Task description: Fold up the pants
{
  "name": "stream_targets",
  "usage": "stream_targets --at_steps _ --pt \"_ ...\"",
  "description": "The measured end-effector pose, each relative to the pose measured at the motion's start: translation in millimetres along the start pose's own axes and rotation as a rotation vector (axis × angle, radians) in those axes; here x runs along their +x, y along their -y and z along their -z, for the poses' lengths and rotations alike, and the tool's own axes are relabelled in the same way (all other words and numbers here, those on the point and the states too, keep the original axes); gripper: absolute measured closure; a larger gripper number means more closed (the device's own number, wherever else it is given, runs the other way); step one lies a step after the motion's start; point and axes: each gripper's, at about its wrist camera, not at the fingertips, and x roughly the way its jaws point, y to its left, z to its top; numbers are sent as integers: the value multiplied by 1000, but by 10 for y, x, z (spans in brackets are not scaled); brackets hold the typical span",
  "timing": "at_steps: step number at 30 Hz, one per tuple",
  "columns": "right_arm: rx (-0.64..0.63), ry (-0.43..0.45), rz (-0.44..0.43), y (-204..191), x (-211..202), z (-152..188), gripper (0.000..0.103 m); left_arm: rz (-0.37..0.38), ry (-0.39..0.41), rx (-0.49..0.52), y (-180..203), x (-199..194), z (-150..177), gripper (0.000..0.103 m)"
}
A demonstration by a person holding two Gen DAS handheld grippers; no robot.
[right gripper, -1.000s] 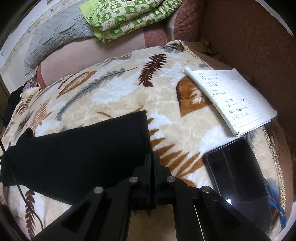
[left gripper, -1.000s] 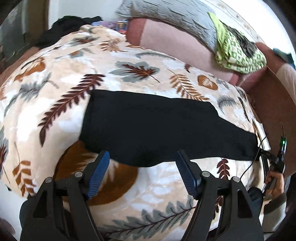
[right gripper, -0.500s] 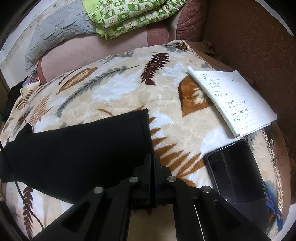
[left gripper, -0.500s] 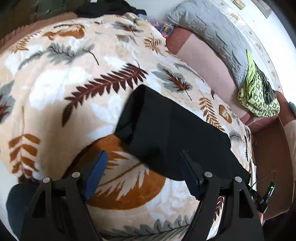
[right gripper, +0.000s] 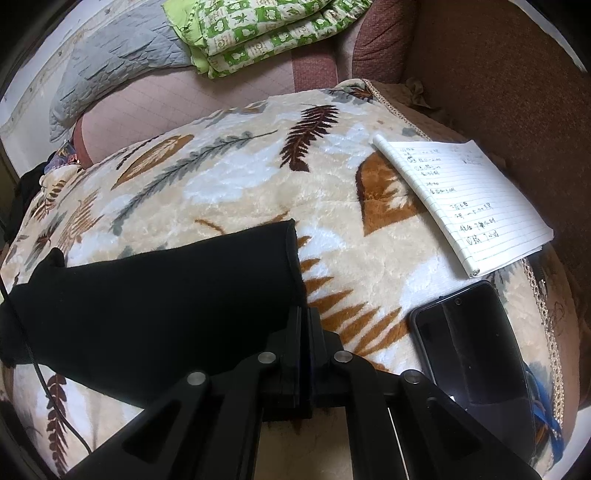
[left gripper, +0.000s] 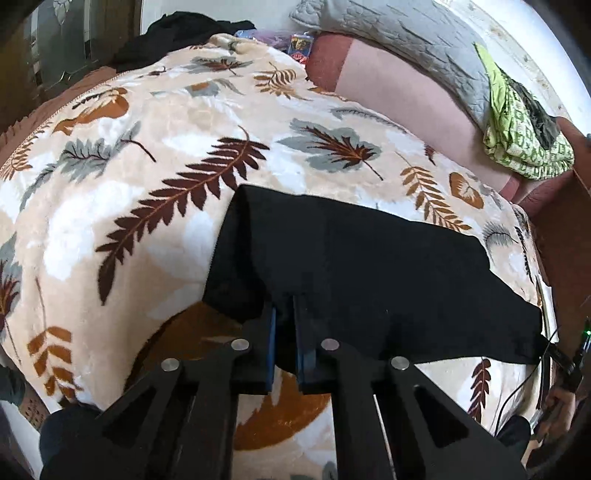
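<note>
Black pants point(left gripper: 351, 266) lie folded lengthwise in a long flat strip on a leaf-print blanket point(left gripper: 147, 166). In the left wrist view my left gripper point(left gripper: 283, 314) is shut on the pants' near edge, close to the wide left end, with black cloth pinched between the blue pads. In the right wrist view the narrow leg end of the pants point(right gripper: 166, 295) stops at a hem. There my right gripper point(right gripper: 303, 314) is shut on the pants' near right corner.
An open lined notebook point(right gripper: 461, 199) and a dark phone point(right gripper: 469, 354) lie on the blanket point(right gripper: 240, 177) right of the pants. A folded green patterned cloth point(right gripper: 266, 29) and a grey quilted pillow point(left gripper: 399, 37) sit at the back. A thin black cable point(right gripper: 37, 369) crosses the near left.
My left gripper came forward over the pants' near edge and closed from wide open onto the cloth. The right gripper and the leg end stayed where they were.
</note>
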Motion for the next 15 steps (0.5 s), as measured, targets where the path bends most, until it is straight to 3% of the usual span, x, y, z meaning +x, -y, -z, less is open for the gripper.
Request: stream_targets --at_steps 9,12,15 --pt "10 48 -64 -21 -382 -102 102 18 89 82 54 -196 -454 98" --pt "26 45 -98 -3 -486 -76 102 17 74 73 -4 -120 -528 98" --pt "18 1 -69 -6 -356 13 102 -17 17 72 -69 61 -398 98"
